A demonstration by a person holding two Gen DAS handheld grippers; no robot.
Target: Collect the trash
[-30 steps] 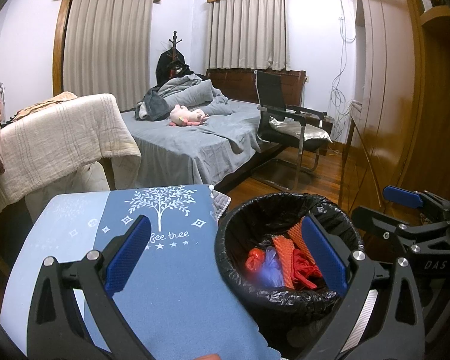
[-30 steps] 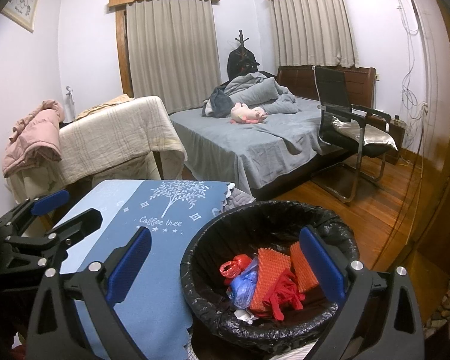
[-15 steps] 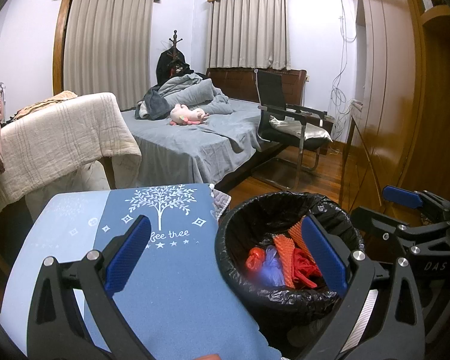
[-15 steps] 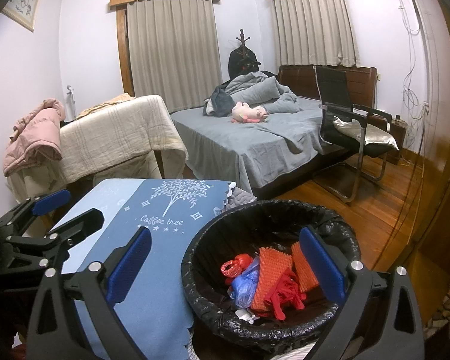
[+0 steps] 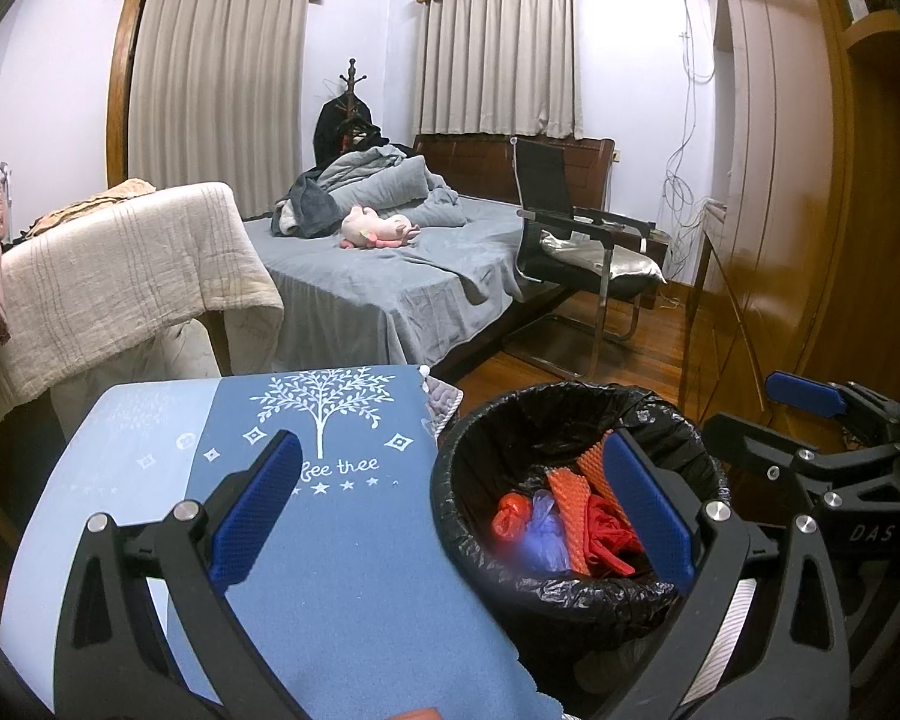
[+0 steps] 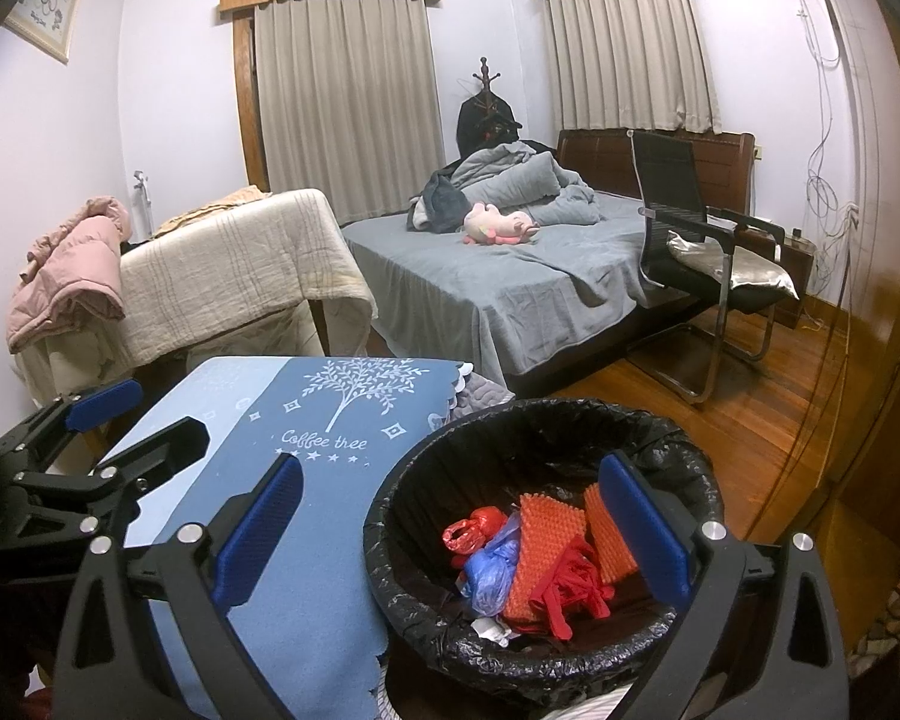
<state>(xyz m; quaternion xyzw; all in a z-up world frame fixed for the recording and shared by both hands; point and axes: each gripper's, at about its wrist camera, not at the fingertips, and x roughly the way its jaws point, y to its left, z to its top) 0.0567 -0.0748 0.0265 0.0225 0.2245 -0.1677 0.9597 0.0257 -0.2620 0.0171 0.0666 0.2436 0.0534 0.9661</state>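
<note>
Nothing moved, trash bin (image 6: 390, 534) below right gripper (image 6: 450, 525)

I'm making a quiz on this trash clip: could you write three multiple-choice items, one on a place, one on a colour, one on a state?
1. Where does the bin stand?
A. on the bed
B. beside the blue cloth, on its right
C. under the chair

2. What colour is the bin's liner?
A. white
B. black
C. green

3. How is the right claw?
A. open and empty
B. shut on a red bag
C. shut on the cloth

Answers:
1 B: in the right wrist view the bin sits by the right edge of the blue cloth, away from the bed and chair.
2 B: the liner folded over the rim is black.
3 A: its blue fingers stand wide apart with nothing between; the red bag lies in the bin.
</note>
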